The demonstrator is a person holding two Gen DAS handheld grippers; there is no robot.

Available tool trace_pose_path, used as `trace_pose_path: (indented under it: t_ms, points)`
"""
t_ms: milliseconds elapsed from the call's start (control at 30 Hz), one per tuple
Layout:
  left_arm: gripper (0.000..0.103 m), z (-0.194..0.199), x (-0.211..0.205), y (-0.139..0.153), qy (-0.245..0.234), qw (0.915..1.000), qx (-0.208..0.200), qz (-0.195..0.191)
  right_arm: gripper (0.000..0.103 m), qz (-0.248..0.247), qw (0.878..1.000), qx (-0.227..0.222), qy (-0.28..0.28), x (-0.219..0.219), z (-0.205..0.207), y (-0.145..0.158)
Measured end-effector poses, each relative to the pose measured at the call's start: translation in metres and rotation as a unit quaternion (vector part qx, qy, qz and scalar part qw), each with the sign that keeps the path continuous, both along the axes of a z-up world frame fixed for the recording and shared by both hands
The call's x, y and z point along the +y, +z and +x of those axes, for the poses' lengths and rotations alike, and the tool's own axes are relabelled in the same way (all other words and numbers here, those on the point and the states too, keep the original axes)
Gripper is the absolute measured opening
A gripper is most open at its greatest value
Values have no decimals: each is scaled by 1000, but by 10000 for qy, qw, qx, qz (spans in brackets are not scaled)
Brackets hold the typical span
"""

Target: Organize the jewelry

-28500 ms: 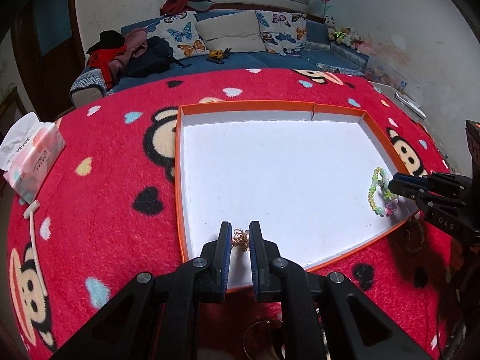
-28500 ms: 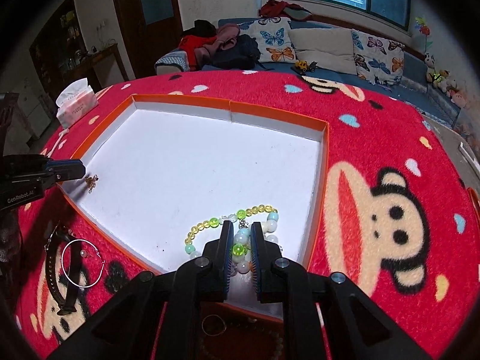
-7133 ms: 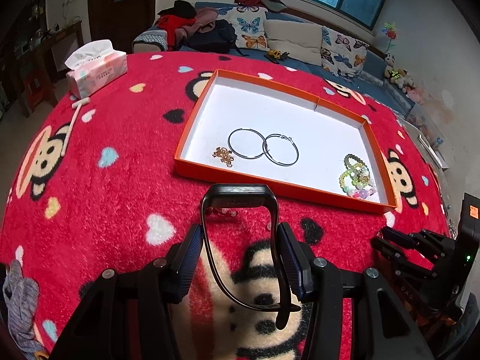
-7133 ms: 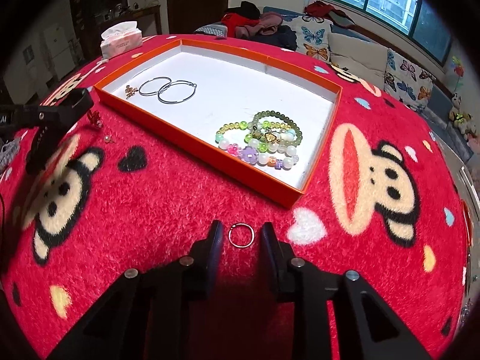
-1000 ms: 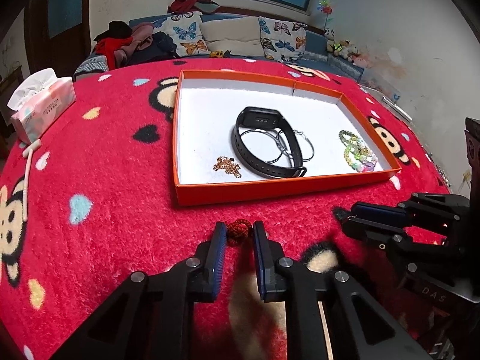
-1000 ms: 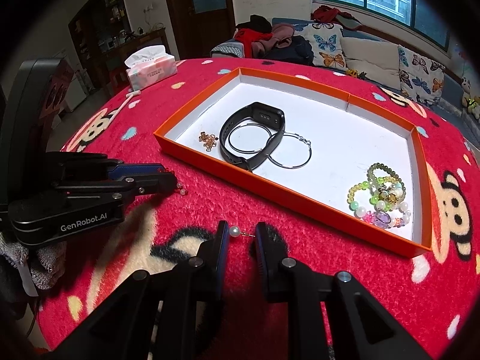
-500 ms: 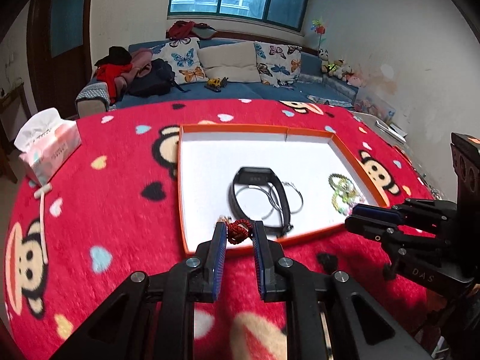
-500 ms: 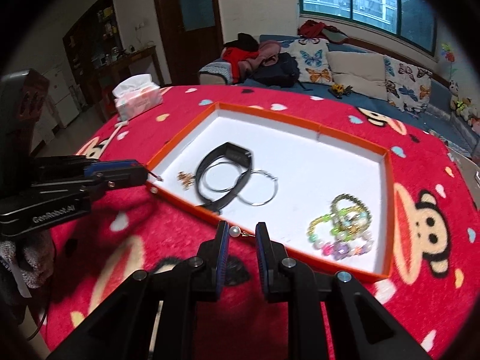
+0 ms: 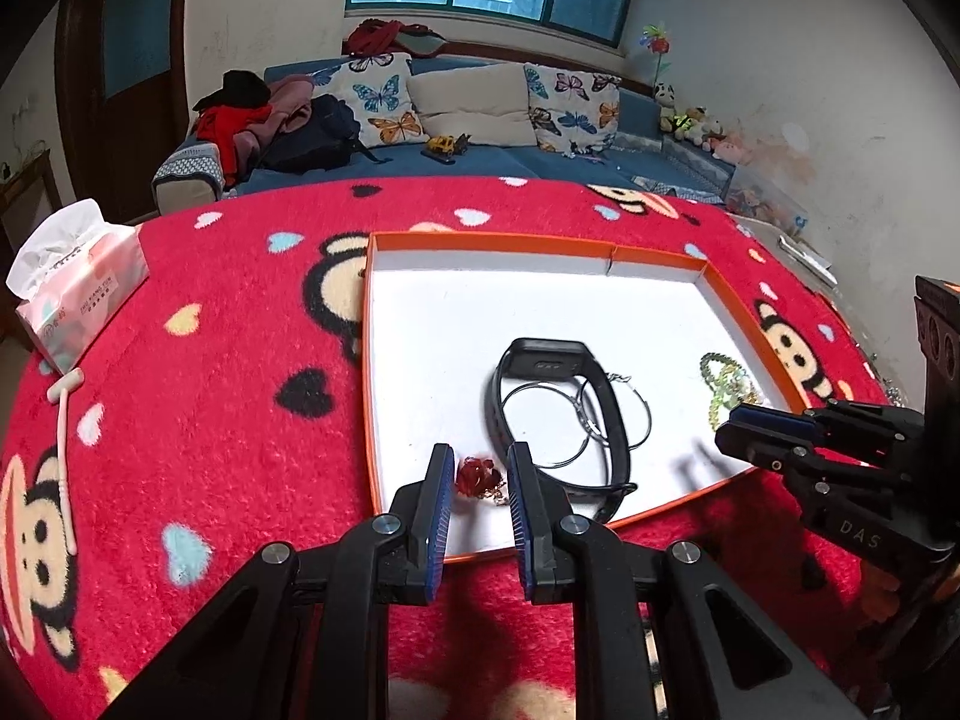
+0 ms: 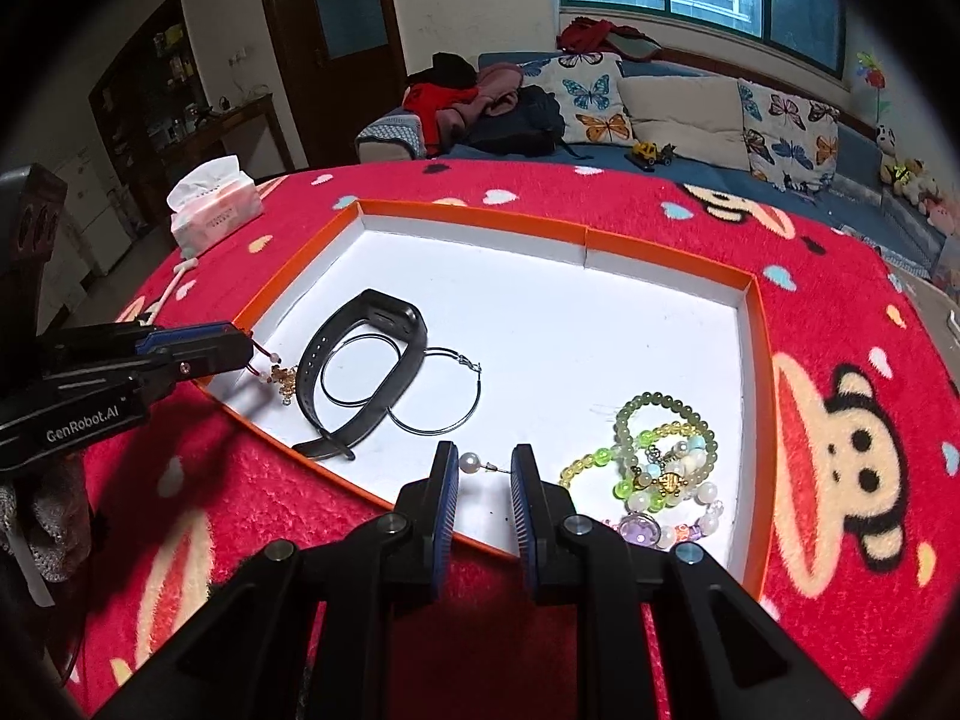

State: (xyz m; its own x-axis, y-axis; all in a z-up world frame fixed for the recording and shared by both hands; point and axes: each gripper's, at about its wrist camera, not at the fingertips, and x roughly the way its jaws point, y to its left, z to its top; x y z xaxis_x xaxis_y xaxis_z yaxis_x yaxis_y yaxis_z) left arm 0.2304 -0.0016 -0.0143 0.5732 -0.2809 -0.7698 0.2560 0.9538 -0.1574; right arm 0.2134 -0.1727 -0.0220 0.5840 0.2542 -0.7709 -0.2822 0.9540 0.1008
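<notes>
Jewelry mostly lies inside the orange-rimmed white tray (image 10: 757, 324) — red knotted charm (image 9: 477, 476) between the left gripper's (image 9: 478, 483) released fingers, pearl stud earring (image 10: 469, 464) between the right gripper's (image 10: 483, 479) parted ones; I judge sorting nearly finished.

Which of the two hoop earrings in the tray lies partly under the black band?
The hoop nearer the left gripper: the black band crosses over it. The other hoop lies beside the band, only overlapping the first hoop.
</notes>
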Motion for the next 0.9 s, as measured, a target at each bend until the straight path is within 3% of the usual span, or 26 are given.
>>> trace_pose_path:
  t_ms: [133,200,267,300,367,500,633,900]
  points:
    - [24,1,0,-4,15,10000,38,12,21,6,10000,81,32,1,1,-3]
    - [32,0,0,-4,18,10000,11,22,23,-4,10000,90,28,1,0,-3]
    - [51,-1,0,-3,70,10000,-15,57,31,-2,10000,93,12,0,0,-4]
    - [51,-3,1,-2,82,9999,-58,53,38,5,10000,79,-8,-1,-2,-4]
    - [51,-6,-1,-1,78,9999,-94,89,43,3,10000,30,-34,-2,-4,-3]
    - [52,-13,-2,3,101,9998,-145,76,44,56,9999,11,-107,-4,-8,-3]
    - [60,-23,-3,7,149,9994,-266,145,48,112,9997,-46,-198,-5,-13,-1]
    - [63,-53,-10,16,253,9957,-816,346,55,50,9992,-248,-324,-2,-28,1]
